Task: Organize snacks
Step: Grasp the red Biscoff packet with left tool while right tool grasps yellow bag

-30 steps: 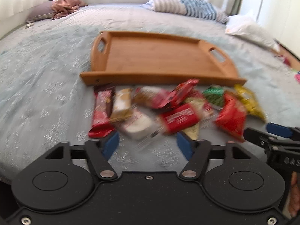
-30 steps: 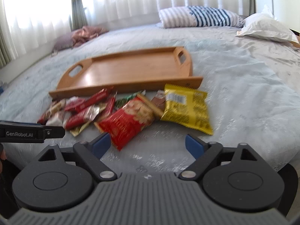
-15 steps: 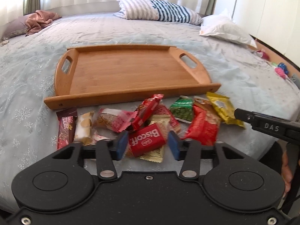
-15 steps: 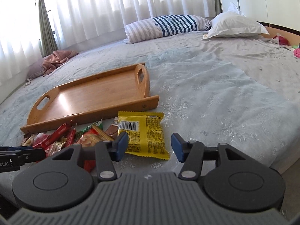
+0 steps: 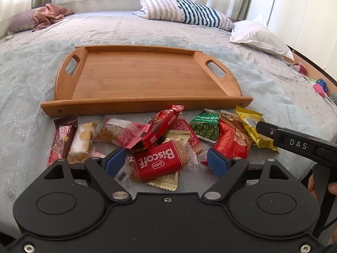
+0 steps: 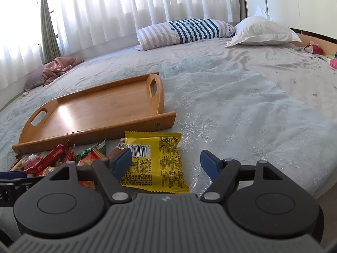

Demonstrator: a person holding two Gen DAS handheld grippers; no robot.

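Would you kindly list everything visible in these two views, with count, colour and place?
Tray: one, wooden, bare, on the bed behind the snacks.
Snack packets: about ten; mostly red, including a Biscoff pack, one green, one yellow; heaped before the tray.
Bedspread: one, pale blue-grey.
Pillows: striped, white, far side.
Pink cloth: one, far corner by the curtains.
Left gripper: black, blue pads, open above the Biscoff pack.
Right gripper: black, blue pads, open above the yellow packet.
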